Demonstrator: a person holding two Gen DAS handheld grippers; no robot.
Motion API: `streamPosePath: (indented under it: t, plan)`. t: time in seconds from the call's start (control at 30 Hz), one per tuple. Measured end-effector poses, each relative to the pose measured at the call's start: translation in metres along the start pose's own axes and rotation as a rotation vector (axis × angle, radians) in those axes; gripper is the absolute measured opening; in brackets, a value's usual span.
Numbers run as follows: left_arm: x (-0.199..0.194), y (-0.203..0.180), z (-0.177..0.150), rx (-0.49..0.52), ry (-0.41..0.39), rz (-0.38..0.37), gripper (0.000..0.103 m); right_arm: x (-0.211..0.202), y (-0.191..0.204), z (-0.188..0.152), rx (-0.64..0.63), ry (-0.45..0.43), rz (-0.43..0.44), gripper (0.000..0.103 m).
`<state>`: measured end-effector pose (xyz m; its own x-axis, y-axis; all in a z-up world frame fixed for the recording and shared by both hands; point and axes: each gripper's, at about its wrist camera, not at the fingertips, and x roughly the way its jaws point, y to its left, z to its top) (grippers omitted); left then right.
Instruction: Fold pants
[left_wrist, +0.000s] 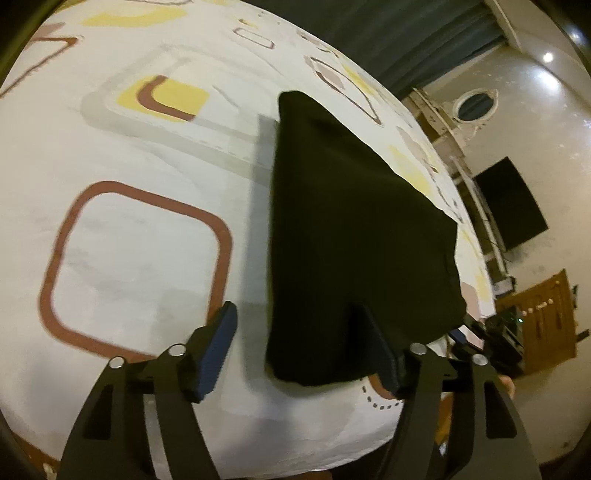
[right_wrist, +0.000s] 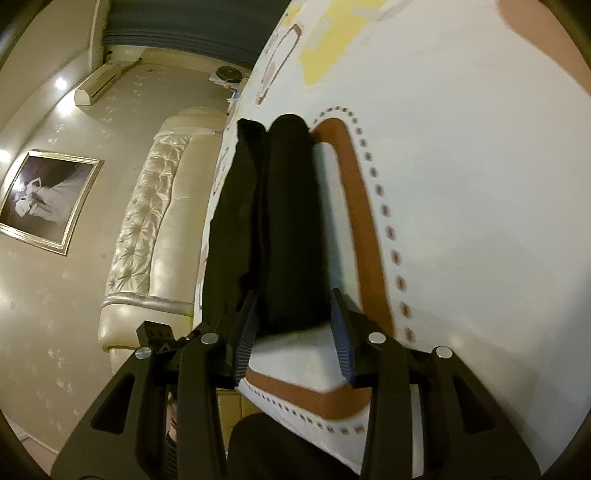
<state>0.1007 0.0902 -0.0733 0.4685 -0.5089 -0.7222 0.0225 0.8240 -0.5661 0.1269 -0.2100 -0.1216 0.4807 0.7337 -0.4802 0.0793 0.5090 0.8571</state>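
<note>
Black pants (left_wrist: 354, 236) lie folded on the patterned bedsheet (left_wrist: 140, 251), centre-right of the left wrist view, near the bed's right edge. Left gripper (left_wrist: 306, 332) at bottom centre, jaws wide apart, nothing clamped; the right finger overlaps the fabric's lower edge. In the right wrist view the fold (right_wrist: 288, 221) runs up the middle; right gripper (right_wrist: 293, 317) straddles its near end, jaws parted, pads not visibly pressing.
</note>
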Motion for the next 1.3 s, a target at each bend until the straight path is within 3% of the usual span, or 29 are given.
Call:
streamPosePath:
  t: [0.17, 0.3, 0.43, 0.63, 0.7, 0.87, 1.3]
  plan:
    - [-0.014, -0.011, -0.013, 0.003, -0.043, 0.092, 0.076, -0.015, 0.009, -0.017, -0.084, 0.026, -0.131, 0.038]
    - [-0.021, -0.029, -0.024, 0.067, -0.062, 0.174, 0.077, -0.02, 0.029, -0.034, -0.181, 0.014, -0.245, 0.053]
    - [-0.027, -0.045, -0.041, 0.121, -0.085, 0.24, 0.077, -0.016, 0.059, -0.052, -0.294, -0.036, -0.399, 0.056]
    - [-0.041, -0.067, -0.054, 0.171, -0.154, 0.313, 0.077, -0.018, 0.103, -0.078, -0.442, -0.13, -0.505, 0.062]
    - [-0.049, -0.074, -0.06, 0.194, -0.189, 0.337, 0.077, -0.016, 0.115, -0.088, -0.5, -0.158, -0.549, 0.07]
    - [-0.059, -0.08, -0.066, 0.205, -0.227, 0.347, 0.079, -0.011, 0.125, -0.1, -0.563, -0.186, -0.593, 0.072]
    - [-0.063, -0.08, -0.067, 0.187, -0.273, 0.367, 0.08, -0.007, 0.115, -0.101, -0.561, -0.19, -0.645, 0.073]
